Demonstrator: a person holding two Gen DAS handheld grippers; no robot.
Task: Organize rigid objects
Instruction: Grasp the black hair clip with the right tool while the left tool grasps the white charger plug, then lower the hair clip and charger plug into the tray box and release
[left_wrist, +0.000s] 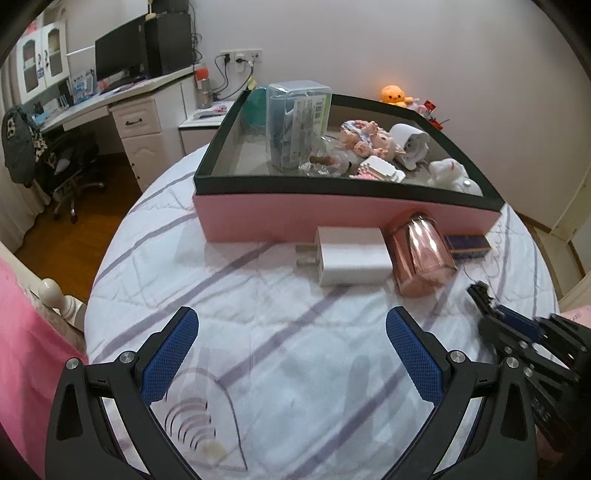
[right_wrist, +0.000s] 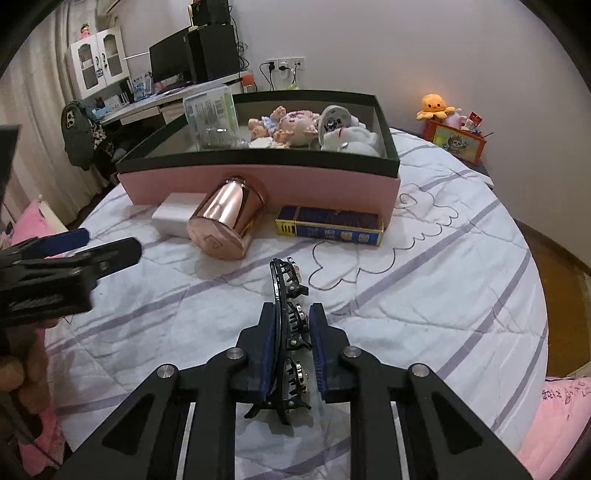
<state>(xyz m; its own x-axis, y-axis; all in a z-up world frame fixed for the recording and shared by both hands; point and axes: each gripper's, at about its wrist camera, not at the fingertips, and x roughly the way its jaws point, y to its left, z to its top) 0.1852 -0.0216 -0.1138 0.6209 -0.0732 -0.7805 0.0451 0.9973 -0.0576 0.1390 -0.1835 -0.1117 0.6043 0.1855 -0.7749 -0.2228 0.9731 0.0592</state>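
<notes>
Right gripper (right_wrist: 292, 325) clenched on black hair clip (right_wrist: 290, 295), lower centre of frame; left gripper (left_wrist: 291, 332) released, over the quilt (left_wrist: 295, 387).

A plain pale wall (left_wrist: 406, 48) fills the upper right, with a socket strip (left_wrist: 242, 56) at upper centre. At upper left a white desk (left_wrist: 122, 99) carries a dark monitor (left_wrist: 118, 51), beside a white cabinet (left_wrist: 38, 59). Wood floor (left_wrist: 74, 236) shows at left.

The pink box (right_wrist: 280, 181) hides part of the charger (right_wrist: 173, 216); the hair clip (left_wrist: 480, 291) is blurred; the box label (right_wrist: 212, 109) is unreadable.
</notes>
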